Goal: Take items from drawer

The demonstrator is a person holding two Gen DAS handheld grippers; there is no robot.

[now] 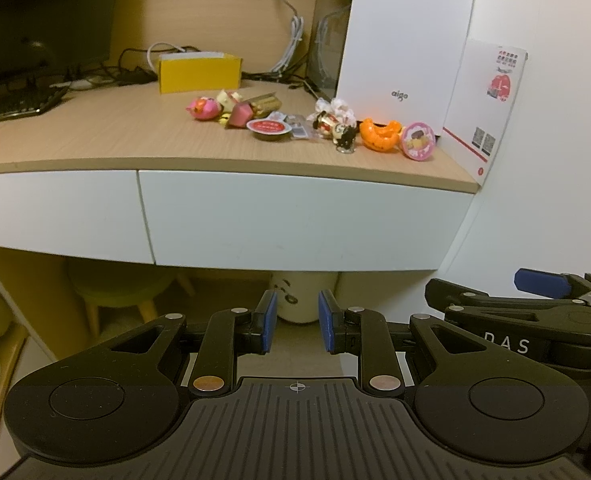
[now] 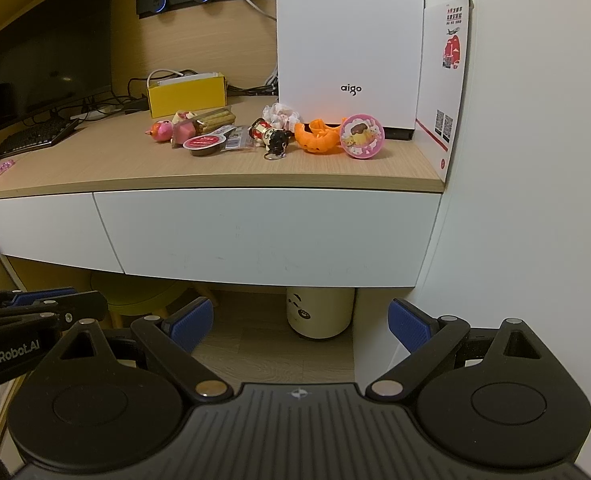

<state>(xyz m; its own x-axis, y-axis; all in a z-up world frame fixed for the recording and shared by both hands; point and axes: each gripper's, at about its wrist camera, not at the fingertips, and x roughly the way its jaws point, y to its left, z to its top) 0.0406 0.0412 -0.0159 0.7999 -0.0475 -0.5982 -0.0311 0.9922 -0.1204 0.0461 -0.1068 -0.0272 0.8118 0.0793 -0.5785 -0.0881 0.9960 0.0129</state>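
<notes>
Drawer (image 2: 267,232): white front, set under the desk top (image 2: 95,168), fully closed; contents not visible. A second closed drawer front (image 2: 47,228) sits to its left.

Yellow box (image 2: 187,100): at rear of desk, top open; white flat items stand inside, type can't be told.

Small items lie in a row on the desk above the drawer, incl. red-lidded cup (image 2: 201,146), figurine (image 2: 271,136), orange pumpkin piece (image 2: 319,138), pink round tin (image 2: 361,136).

Cream bin (image 2: 321,312): on floor below drawer; interior hidden.

Left gripper (image 1: 295,326): jaws partly apart, narrow gap, nothing between pads, touching nothing.

Right gripper (image 2: 301,326): jaws wide apart, empty, clear of drawer.
</notes>
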